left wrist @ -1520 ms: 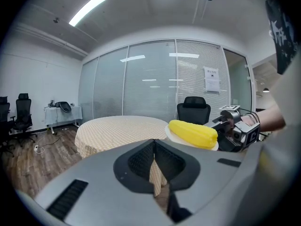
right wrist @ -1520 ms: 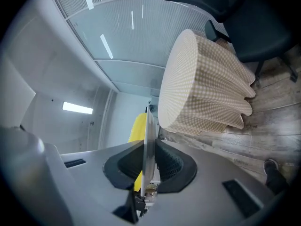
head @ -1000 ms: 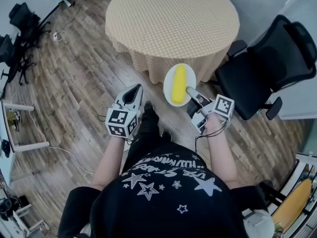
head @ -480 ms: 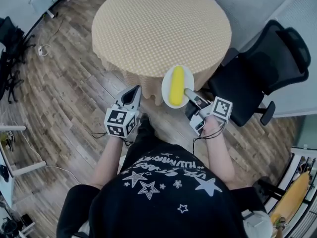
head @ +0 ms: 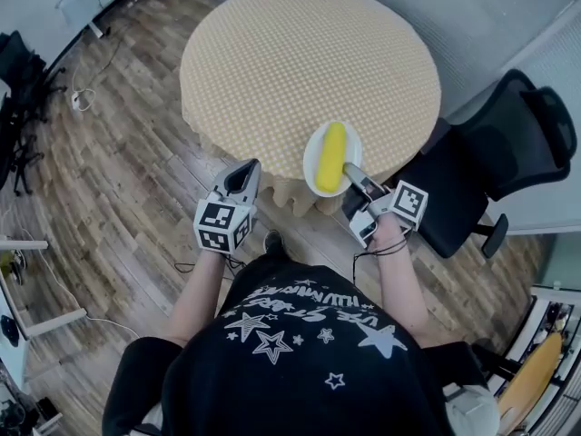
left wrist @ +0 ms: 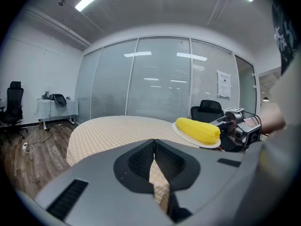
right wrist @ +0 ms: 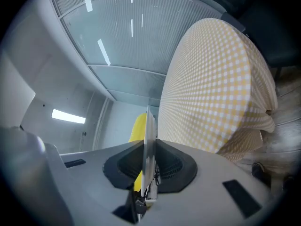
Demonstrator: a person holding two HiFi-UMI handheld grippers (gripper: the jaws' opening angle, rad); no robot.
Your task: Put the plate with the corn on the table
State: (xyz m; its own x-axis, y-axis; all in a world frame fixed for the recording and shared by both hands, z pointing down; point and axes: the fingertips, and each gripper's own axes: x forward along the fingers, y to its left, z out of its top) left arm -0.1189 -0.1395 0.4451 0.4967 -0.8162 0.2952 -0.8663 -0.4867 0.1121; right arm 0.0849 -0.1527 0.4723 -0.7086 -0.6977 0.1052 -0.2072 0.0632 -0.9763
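A: Where the white plate (head: 354, 149) hung over the wood floor (head: 136, 153) short of the table a second ago, it now overlaps the near edge of the round table (head: 300, 53) with the checked cloth. The person has closed in; the table sits nearer in the head view.

B: Grip status?

A: Right gripper (head: 349, 173) is clamped on the plate's near rim. Its own view shows the rim edge-on, pinched between both jaws, with the yellow corn cob (head: 330, 157) lying lengthwise on the plate beyond. Left gripper (head: 241, 180) has jaws pressed together with nothing between them, and hangs beside the table edge, apart from the plate.

B: Plate down yet?

A: Cannot confirm contact. In the left gripper view the plate looks slightly above the cloth, at the table's right side. Judgement: carried, not yet set down.

B: Meaning for the task?

A: The approach looks nearly complete. What remains is to reach further in, lower the plate level, then let go. Risk: only one rim is held, so any tilt could roll the cob off. The black office chair (head: 495, 153) stands close on the right.
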